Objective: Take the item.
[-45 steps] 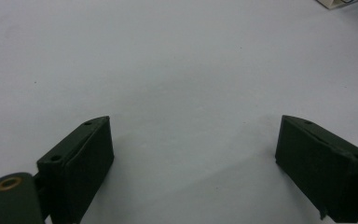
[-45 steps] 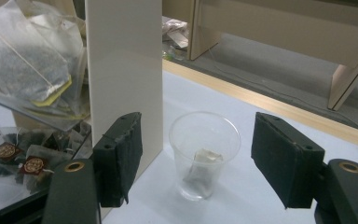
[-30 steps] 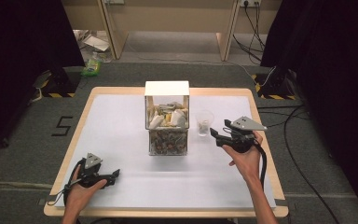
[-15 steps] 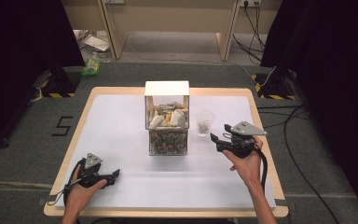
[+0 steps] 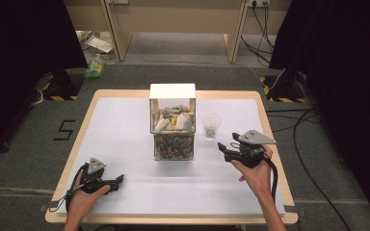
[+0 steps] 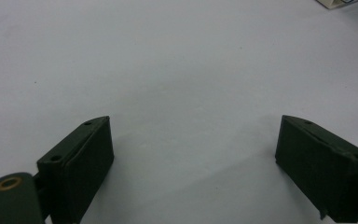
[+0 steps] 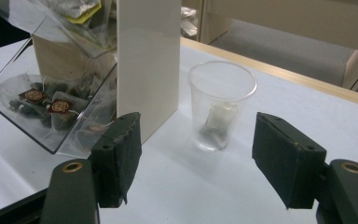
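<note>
A: Compared with a second ago, your right gripper [image 5: 225,148] sits slightly lower and nearer you on the table [image 5: 125,120]. It was level with the cup [image 5: 212,126]; now it is just below and to the right of it. Your left gripper [image 5: 117,181] has not shifted.

B: Jaw state, right?

A: Spread wide, nothing between the pads. In the right gripper view your right gripper [image 7: 196,158] frames the cup [image 7: 221,105] in the gap, but the cup stands farther off, well clear of both pads.

B: Left?

A: Also spread. In the left gripper view your left gripper [image 6: 193,149] points at bare white table [image 6: 177,60]; nothing is held.

B: The cup itself?

A: Clear plastic, upright, tapered toward the base. One tea bag [image 7: 216,122] stands inside, leaning on the wall, pale with a darker lower part.

B: Where is it?

A: On the white table, just beside the right side of the box [image 5: 172,122], apart from it. The right gripper view shows the box's white side panel [image 7: 147,60] and a clear tilted front bin [image 7: 51,112] holding dark tea bags with red-and-gold tags. Paler bags fill the upper part of the box.
</note>
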A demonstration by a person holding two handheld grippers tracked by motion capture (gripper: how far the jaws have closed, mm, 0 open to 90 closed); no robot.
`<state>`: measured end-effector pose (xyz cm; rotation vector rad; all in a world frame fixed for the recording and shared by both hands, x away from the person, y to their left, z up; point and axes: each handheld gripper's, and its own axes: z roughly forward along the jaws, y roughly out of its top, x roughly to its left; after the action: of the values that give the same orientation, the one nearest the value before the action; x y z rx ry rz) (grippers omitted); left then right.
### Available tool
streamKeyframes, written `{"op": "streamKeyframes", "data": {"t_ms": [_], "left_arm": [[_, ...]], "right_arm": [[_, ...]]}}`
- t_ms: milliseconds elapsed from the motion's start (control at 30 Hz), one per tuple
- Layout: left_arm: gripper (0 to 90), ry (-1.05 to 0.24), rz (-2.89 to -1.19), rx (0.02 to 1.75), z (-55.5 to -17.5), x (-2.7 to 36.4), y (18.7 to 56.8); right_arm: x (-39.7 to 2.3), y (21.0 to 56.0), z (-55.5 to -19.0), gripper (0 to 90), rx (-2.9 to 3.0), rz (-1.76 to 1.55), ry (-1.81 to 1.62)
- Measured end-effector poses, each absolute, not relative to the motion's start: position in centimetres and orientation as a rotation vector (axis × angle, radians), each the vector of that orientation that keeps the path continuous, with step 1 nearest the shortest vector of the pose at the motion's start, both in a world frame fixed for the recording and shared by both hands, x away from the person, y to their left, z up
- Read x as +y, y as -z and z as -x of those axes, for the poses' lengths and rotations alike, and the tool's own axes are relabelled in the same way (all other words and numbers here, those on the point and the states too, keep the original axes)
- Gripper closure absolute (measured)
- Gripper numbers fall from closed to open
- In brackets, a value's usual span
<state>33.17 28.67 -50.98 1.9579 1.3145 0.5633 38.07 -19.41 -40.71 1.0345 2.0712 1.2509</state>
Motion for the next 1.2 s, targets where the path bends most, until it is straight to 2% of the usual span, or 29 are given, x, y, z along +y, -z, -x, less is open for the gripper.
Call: {"op": "streamKeyframes", "data": {"t_ms": [533, 767, 800, 1200], "left_arm": [[10.3, -0.563, -1.957, 1.315, -33.2, 28.7, 51.0], [10.3, -0.563, -1.957, 1.314, -33.2, 28.7, 51.0], [10.3, -0.563, -1.957, 1.315, -33.2, 28.7, 51.0], [10.3, -0.563, -1.957, 1.314, -33.2, 28.7, 51.0]], "right_arm": [[-20.0, 41.8, -37.1, 31.5, 2.100, -1.050, -1.225], [-20.3, 42.3, -36.7, 25.8, 2.118, -1.072, -1.224], [-20.4, 42.5, -36.5, 22.8, 2.122, -1.082, -1.220], [-21.1, 44.0, -35.6, 18.5, 2.160, -1.110, -1.176]]}}
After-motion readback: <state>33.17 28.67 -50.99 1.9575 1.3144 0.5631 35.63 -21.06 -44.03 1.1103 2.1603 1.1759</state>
